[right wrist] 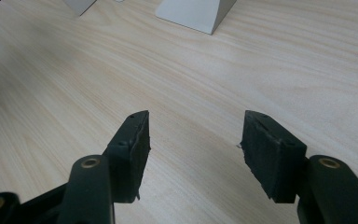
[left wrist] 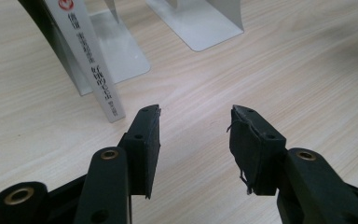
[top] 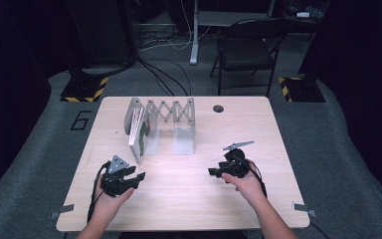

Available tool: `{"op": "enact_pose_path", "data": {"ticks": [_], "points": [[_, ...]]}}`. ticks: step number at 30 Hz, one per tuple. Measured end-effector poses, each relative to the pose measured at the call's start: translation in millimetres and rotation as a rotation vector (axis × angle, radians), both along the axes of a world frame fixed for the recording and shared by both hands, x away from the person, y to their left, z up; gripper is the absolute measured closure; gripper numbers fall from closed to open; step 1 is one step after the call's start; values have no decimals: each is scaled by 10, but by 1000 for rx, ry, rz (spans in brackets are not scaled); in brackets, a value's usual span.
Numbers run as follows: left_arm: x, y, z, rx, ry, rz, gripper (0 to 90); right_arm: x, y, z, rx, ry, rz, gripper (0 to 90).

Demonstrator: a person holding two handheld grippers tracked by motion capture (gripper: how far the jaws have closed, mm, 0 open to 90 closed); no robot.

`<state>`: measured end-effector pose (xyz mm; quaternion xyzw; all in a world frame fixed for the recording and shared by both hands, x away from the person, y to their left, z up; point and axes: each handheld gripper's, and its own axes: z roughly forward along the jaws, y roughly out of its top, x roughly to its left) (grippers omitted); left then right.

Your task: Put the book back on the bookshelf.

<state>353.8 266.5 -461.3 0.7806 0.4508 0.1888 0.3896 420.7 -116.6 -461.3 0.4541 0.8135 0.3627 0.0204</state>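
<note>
Resting spot: both grippers sit low over the table, in the lower half of the high view.
Left gripper: jaws apart, nothing between them.
Right gripper: jaws apart, also empty.
Book: stands against the rack, upper left of centre, near the left gripper.
Risk: the book looks tall and thin, so a sideways nudge from the left jaws could tip it flat or slide the light rack away.

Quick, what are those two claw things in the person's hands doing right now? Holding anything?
Left gripper: open, nothing between its jaws, near the book.
Right gripper: open, empty, over bare table.
</note>
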Motion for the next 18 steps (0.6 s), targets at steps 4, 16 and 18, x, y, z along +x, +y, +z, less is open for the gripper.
{"op": "enact_pose_path", "data": {"ticks": [4,16,18], "points": [[74,-29,-170,15,45,-7,521,3,2,4,-2,-10,2,416],[108,-22,-239,43,50,88,494,4,-5,-28,3,-2,-10,414],[136,-22,-262,45,36,119,470,10,-42,-25,7,2,-21,415]]}}
